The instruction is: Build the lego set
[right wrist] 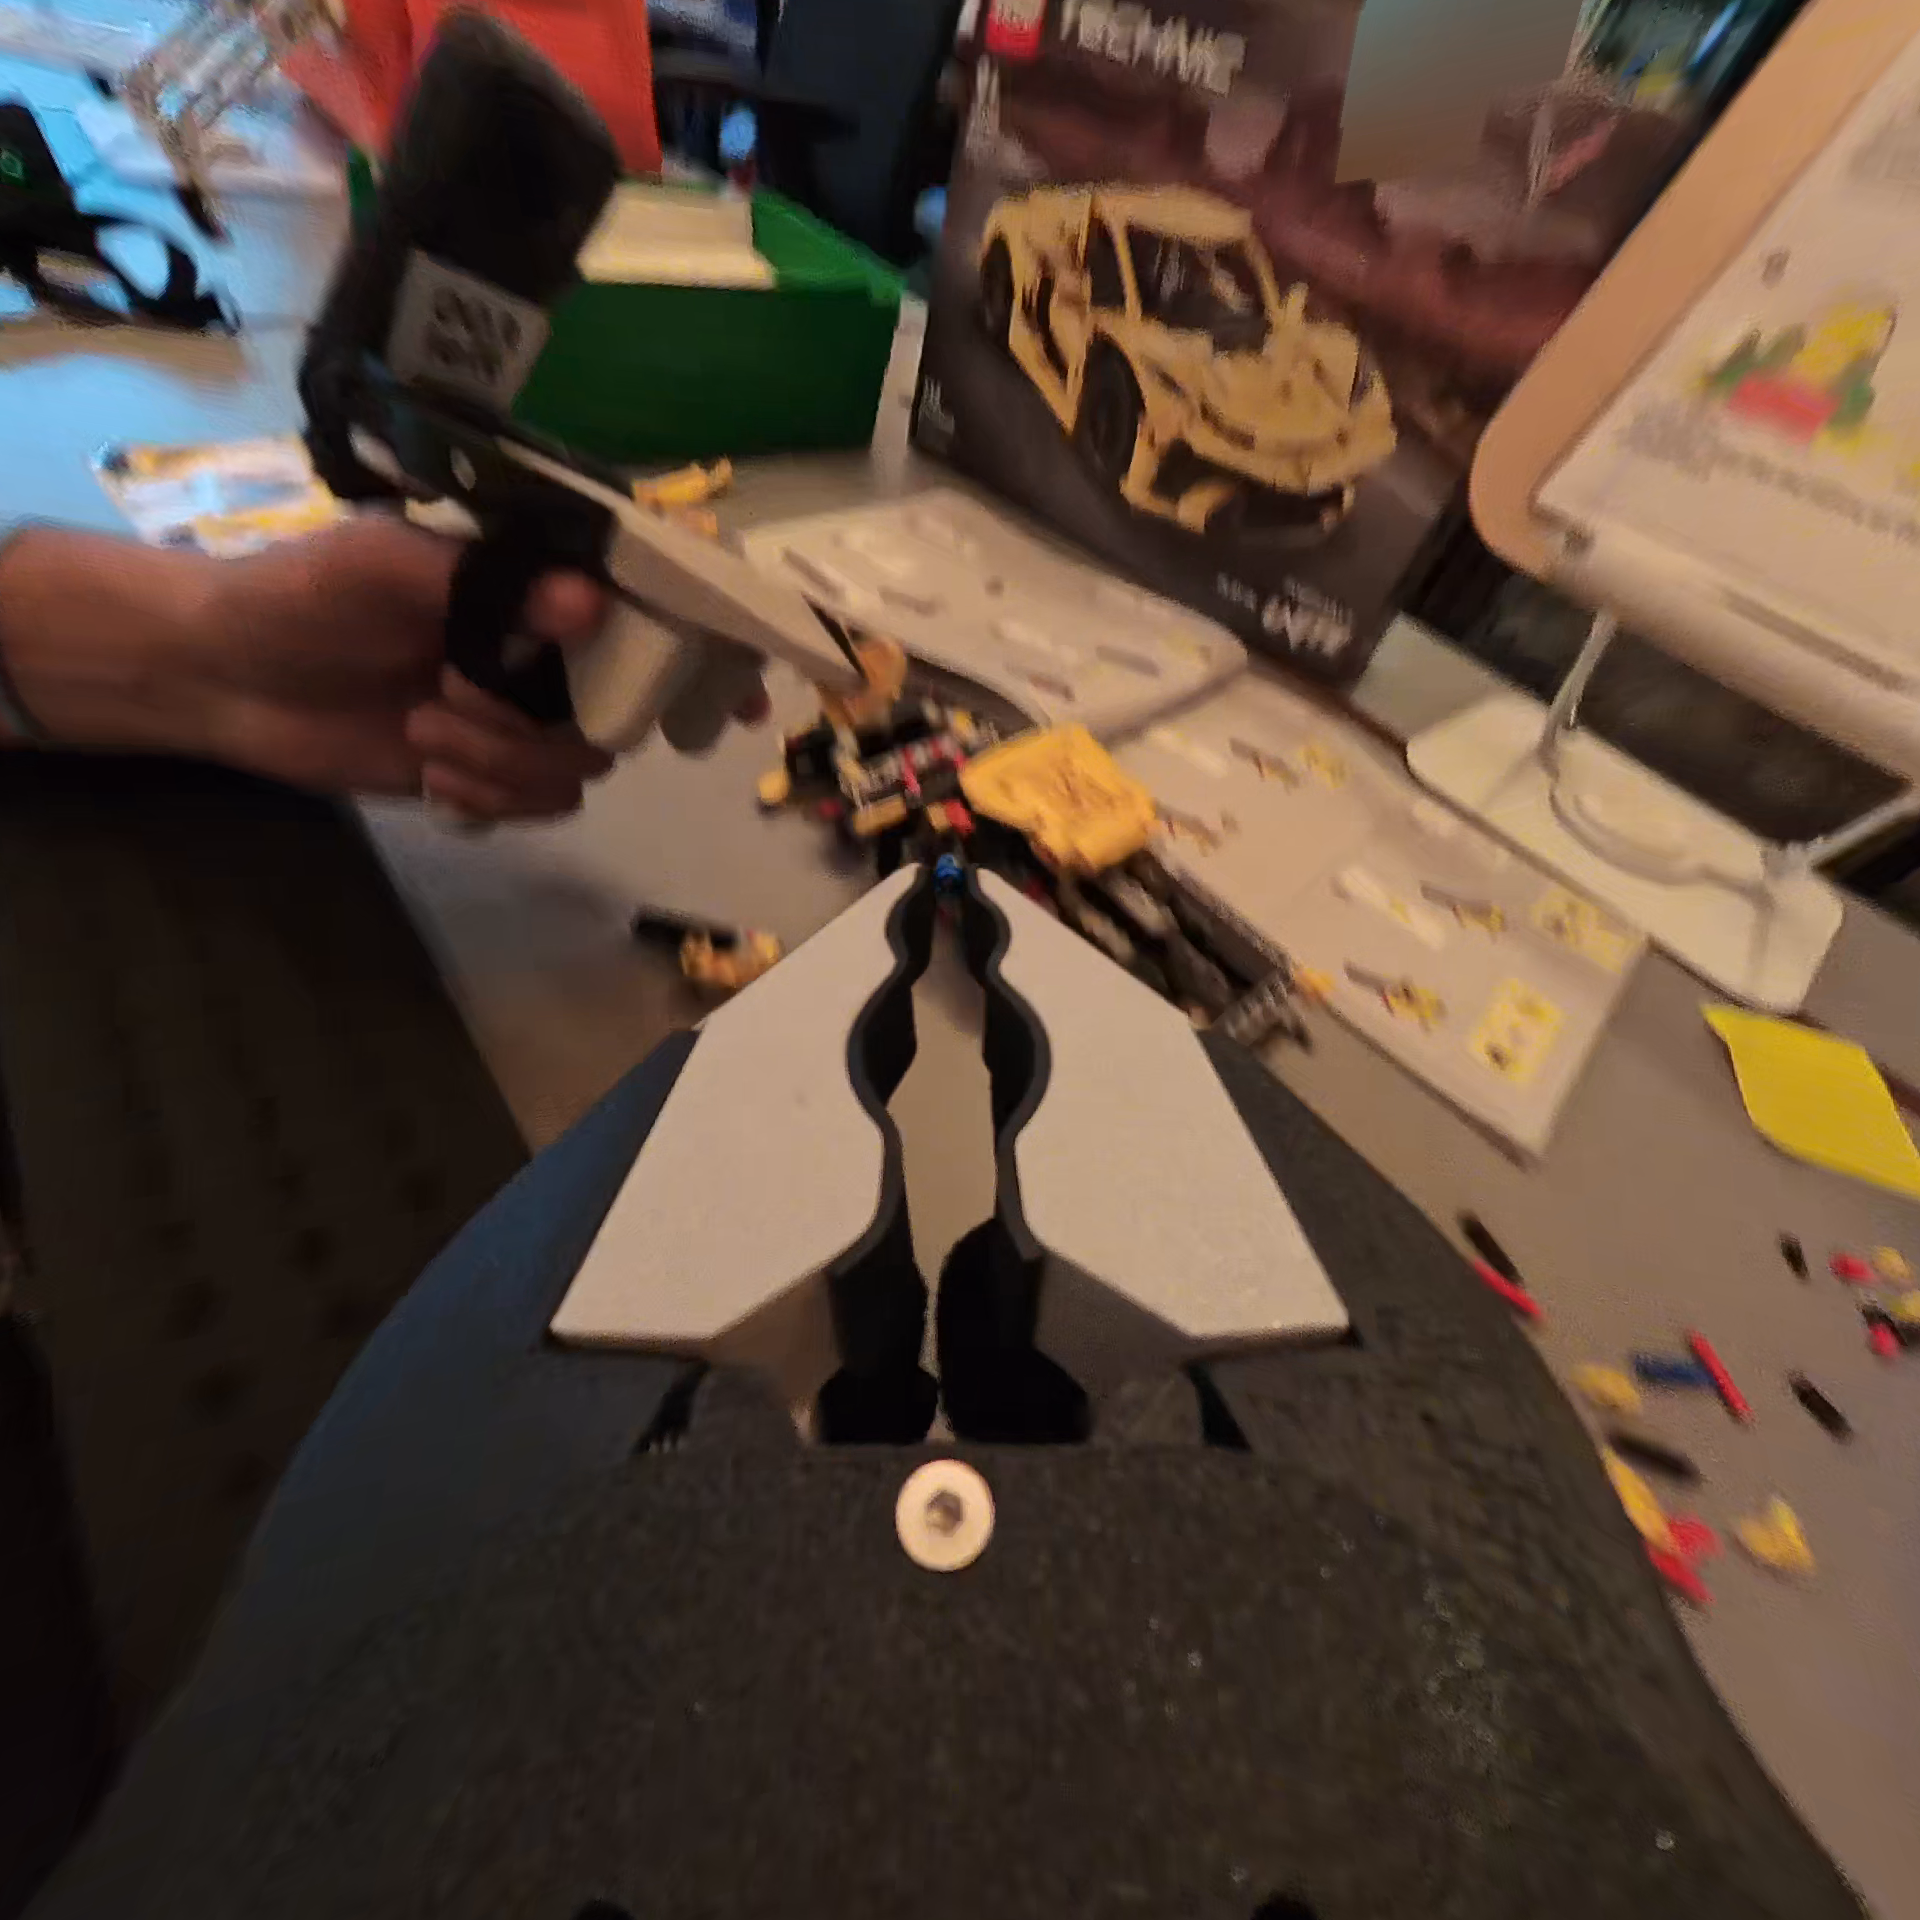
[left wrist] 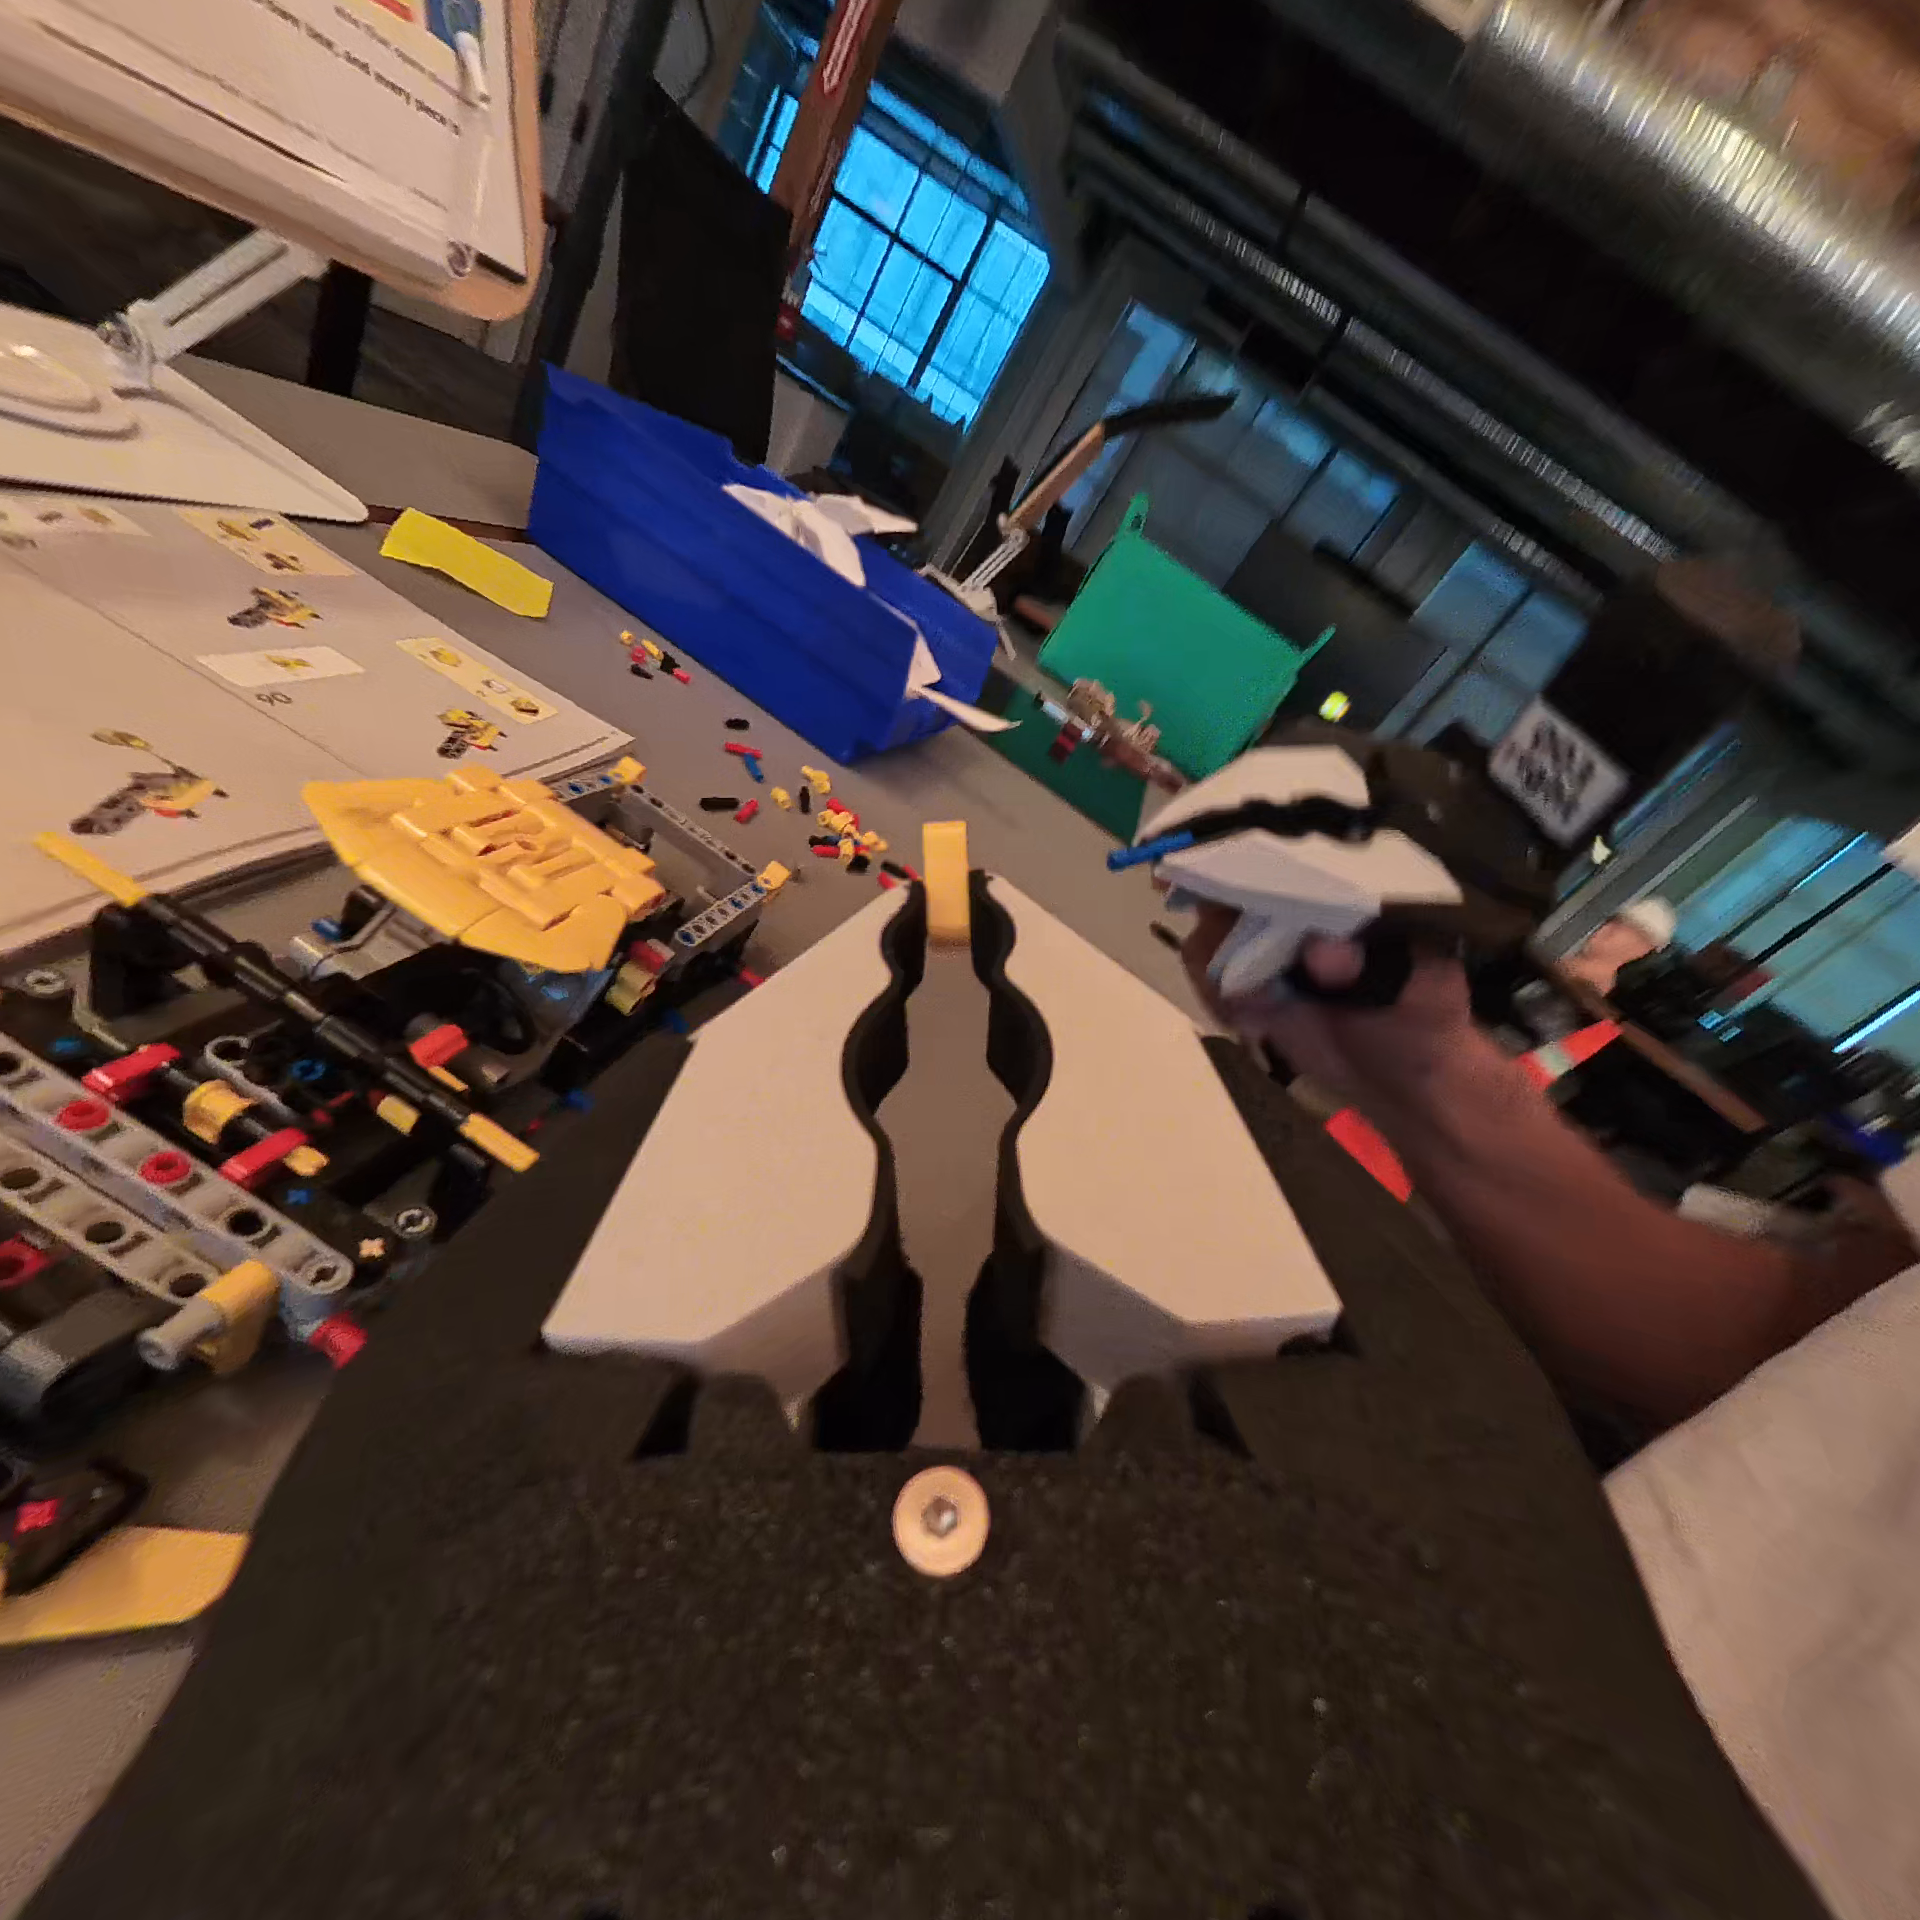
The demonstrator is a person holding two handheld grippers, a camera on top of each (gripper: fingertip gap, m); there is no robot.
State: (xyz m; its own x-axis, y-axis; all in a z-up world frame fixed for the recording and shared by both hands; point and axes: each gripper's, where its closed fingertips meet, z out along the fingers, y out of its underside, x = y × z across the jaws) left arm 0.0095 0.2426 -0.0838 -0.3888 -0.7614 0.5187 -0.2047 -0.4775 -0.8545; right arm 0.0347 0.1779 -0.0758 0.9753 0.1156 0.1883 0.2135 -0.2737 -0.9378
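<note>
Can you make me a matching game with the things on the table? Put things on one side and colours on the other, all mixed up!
Things:
1. Piece held in the left tool
2. Pin held in the right tool
3. Bin with white paper in it
4. Bin behind it

Colours:
A. green
B. yellow
C. blue pin
D. blue bin

Pairs: 1-B, 2-C, 3-D, 4-A

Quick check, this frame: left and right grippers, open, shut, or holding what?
Left gripper: shut on a small yellow piece at its fingertips.
Right gripper: shut on a small blue pin at its fingertips.
</note>
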